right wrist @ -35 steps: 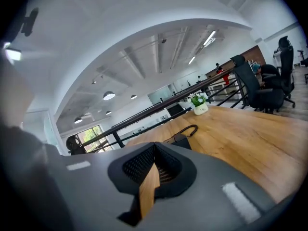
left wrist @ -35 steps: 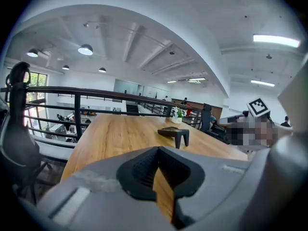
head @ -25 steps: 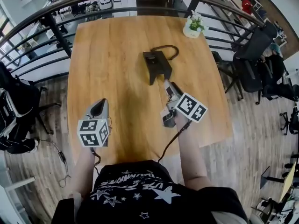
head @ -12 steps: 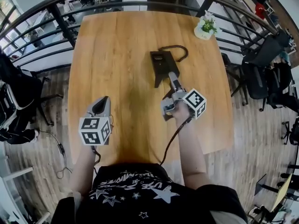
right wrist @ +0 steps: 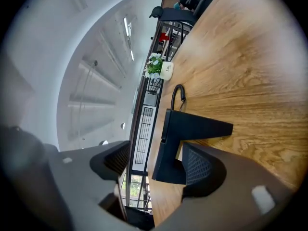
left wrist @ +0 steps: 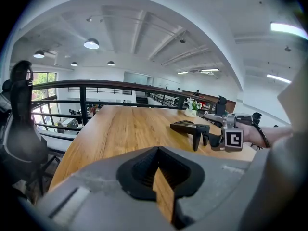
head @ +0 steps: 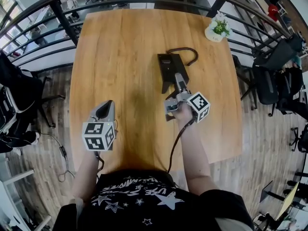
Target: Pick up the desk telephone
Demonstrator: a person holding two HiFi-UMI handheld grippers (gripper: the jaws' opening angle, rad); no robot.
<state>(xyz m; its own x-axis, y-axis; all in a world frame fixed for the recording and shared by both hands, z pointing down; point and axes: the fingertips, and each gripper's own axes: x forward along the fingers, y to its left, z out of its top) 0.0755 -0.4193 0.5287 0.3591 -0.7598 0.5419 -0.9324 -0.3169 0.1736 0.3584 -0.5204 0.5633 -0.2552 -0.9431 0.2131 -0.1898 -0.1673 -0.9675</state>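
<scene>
Black desk telephone (head: pixel 168 64) sits just ahead of my right gripper (head: pixel 179 81), its near end entering the gap between the wide-spread jaws, which have just eased in slightly but press nothing. I judge this the approach; next, push forward and clamp. My left gripper (head: pixel 103 110) hangs empty, jaws together.

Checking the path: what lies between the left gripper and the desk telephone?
Only bare table from left gripper to desk telephone, per head view.
</scene>
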